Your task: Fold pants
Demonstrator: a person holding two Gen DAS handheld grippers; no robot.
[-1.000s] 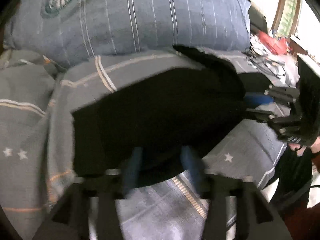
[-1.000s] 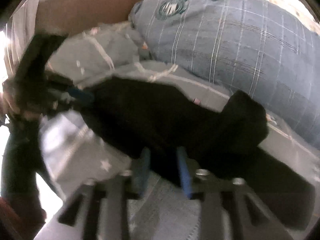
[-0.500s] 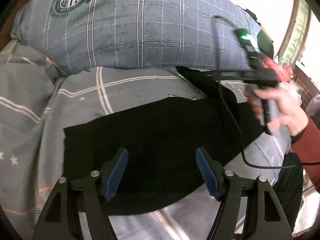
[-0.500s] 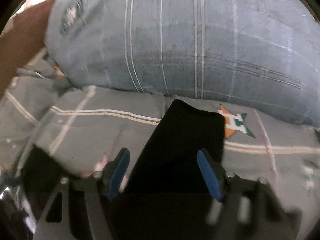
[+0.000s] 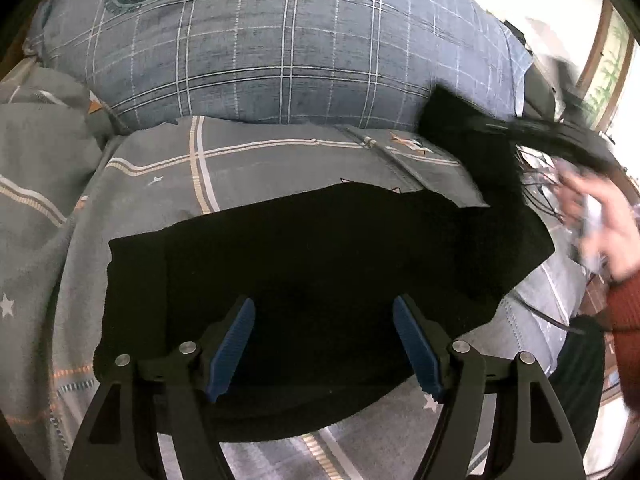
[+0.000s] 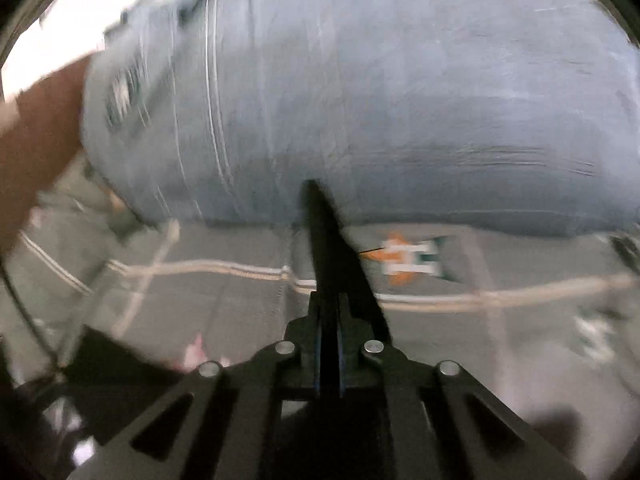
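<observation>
Closest, low in the left wrist view: left gripper (image 5: 322, 302), blue jaws wide apart, just been opening, nothing pinched between them, only hovering over cloth. Right under and past them: soft black pants (image 5: 320, 248), spread flat across the bed, maybe folded once, with one thin end reaching off to the far right. Under the pants: grey bed cover with cream lines and little stars (image 5: 260, 160). Further right, blurry: a hand (image 5: 600, 232) in a red knitted sleeve (image 5: 628, 300), seeming to hold that far end of the pants up off the bed.

Same end from the right wrist view: right gripper (image 6: 329, 304), jaws just been closing, now squeezed tight on a thin black strip of the pants, sticking out in front toward the pillow. At the very back: big blue-grey checked pillow with a round badge (image 5: 280, 40).

Probably light and floppy, these pants. No stiffness, so likely to sag and droop wherever not held. Not slippery-looking, more fuzzy, so likely to cling to the bed cover a bit. Not breakable at all. Best to pinch at an edge or a corner, not the middle, and through all the layers at once, to avoid lifting only the top one. Good spot for the left jaws: the near left corner, to match the end already held on the right.
</observation>
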